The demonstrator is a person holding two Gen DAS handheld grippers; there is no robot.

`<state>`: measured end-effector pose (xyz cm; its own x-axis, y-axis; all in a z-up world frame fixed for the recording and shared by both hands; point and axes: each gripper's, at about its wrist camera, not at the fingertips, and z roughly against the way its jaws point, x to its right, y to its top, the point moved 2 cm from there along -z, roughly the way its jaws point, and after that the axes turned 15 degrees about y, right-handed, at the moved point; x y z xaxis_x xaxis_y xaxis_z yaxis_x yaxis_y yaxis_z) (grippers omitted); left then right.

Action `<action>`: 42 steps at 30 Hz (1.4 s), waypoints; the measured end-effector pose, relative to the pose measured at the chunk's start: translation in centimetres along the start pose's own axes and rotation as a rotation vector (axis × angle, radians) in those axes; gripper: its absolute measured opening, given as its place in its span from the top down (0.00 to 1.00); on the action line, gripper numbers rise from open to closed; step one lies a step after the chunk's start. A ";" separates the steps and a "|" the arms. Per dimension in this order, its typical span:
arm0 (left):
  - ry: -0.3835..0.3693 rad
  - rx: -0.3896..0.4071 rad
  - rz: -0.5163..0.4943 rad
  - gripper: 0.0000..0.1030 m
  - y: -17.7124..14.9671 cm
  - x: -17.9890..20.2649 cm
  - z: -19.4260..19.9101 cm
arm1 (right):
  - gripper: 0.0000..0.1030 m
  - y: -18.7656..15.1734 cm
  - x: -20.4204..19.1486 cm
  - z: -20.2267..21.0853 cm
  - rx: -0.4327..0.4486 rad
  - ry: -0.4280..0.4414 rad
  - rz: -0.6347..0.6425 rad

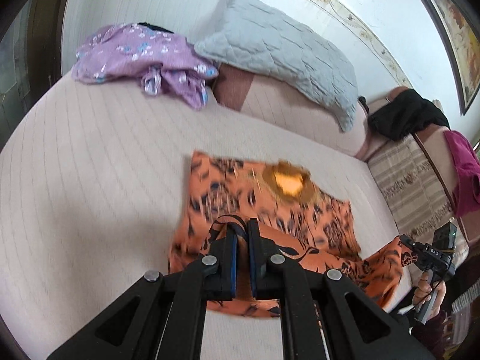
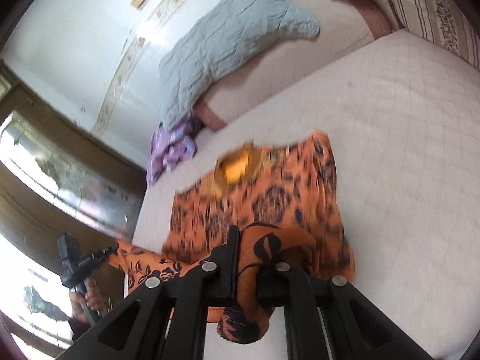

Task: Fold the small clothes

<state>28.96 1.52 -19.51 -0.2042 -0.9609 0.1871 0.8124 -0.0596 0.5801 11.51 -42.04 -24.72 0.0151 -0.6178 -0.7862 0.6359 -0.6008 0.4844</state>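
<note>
An orange garment with a dark flower print and a gold neckline lies on the pale sofa seat. Its near hem is lifted off the seat. My left gripper is shut on one corner of that hem. In the same view my right gripper pinches the other corner at the far right, with a hand under it. The right wrist view shows the orange garment bunched between the closed fingers of my right gripper. My left gripper holds its corner at the lower left there.
A purple flowered garment lies crumpled at the back of the seat. A grey quilted cushion leans on the backrest. A black cloth and a magenta cloth hang over the striped armrest on the right.
</note>
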 end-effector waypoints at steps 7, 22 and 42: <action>0.053 -0.030 0.055 0.94 3.9 -0.8 -6.2 | 0.92 6.2 4.5 -5.3 0.076 -0.017 -0.089; 0.136 0.124 0.150 0.94 3.5 -3.1 -12.9 | 0.20 7.0 10.7 -8.5 0.157 0.025 -0.255; 0.246 0.077 0.127 0.82 3.2 -5.1 -7.3 | 0.69 -4.0 -8.2 -20.4 -0.349 -0.076 0.303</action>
<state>36.57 4.29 -24.40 0.0430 -0.9967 0.0691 0.7774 0.0769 0.6244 24.60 -24.21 -28.04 0.1922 -0.7825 -0.5922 0.8333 -0.1886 0.5196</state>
